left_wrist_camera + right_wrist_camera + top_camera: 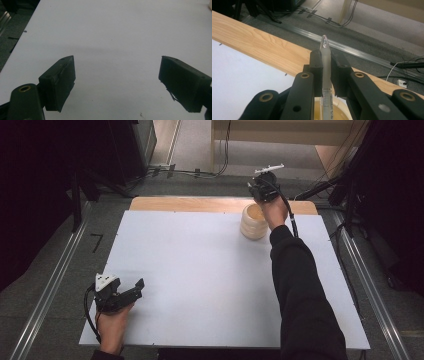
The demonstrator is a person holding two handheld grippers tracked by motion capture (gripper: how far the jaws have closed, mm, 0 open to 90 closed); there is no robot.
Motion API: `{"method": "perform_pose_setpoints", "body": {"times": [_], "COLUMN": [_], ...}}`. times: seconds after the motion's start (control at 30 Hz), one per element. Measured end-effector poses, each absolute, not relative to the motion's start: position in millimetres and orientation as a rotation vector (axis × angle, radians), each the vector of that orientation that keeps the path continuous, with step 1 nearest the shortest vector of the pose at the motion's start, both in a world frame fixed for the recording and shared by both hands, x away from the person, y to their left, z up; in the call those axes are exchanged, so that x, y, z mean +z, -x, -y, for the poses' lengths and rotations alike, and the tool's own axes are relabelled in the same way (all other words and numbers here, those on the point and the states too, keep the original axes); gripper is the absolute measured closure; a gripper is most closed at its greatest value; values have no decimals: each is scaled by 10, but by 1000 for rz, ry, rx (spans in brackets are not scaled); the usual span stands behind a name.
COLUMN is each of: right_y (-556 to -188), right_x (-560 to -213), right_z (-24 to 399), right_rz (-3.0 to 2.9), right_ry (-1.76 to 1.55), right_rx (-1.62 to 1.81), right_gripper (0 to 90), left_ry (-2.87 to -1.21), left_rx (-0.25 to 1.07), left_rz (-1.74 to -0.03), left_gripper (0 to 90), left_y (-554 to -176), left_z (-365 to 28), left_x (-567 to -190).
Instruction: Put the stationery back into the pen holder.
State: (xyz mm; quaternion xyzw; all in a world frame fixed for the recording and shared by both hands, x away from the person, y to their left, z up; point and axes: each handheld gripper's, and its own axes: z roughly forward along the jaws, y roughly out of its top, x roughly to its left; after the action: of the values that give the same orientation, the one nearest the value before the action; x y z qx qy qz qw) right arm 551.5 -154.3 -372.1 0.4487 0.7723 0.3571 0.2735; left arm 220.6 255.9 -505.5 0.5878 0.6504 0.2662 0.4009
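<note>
From above, the white board (pixel 200 270) lies across the table, a strip of bare wood (pixel 190 203) showing at its far edge. The left gripper (pixel 134 287) rests low at the near left corner, held in a hand (pixel 112 327), its jaws spread apart with nothing between them. Far across, the right gripper (pixel 264 187) hangs over the far edge in the other hand (pixel 275 210), right above a cream ribbed cup (pixel 253 222) that stands near the board's far right side. What it grips is too small to make out from here.

Along the left gripper (pixel 117 82), the two black pads (pixel 61 82) stand wide — just bare board (pixel 112 37) between them. The cup's edge (pixel 210 5) peeks in at the top right corner.

Along the right gripper (pixel 326 60), the jaws are pressed together on a thin clear dropper (pixel 325 65), tip pointing up and away. Its lower end runs down toward the cup (pixel 337 110) directly beneath, where yellowish liquid shows. Beyond lie the wood strip (pixel 262 42) and grey floor (pixel 374 32) with cables.
</note>
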Motion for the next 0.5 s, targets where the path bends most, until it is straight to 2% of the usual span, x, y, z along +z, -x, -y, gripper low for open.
{"method": "perform_pose_setpoints", "body": {"times": [0.5], "right_y": [-5618], "right_x": [-3714], "right_z": [1551], "right_rz": [-2056], "right_ry": [-1219], "right_rx": [990], "right_gripper": [780], "left_ry": [-1482], "left_rx": [668], "left_rz": [-1644], "left_gripper": [146], "left_y": [-2203], "left_z": [-2565], "left_x": [-5052]}}
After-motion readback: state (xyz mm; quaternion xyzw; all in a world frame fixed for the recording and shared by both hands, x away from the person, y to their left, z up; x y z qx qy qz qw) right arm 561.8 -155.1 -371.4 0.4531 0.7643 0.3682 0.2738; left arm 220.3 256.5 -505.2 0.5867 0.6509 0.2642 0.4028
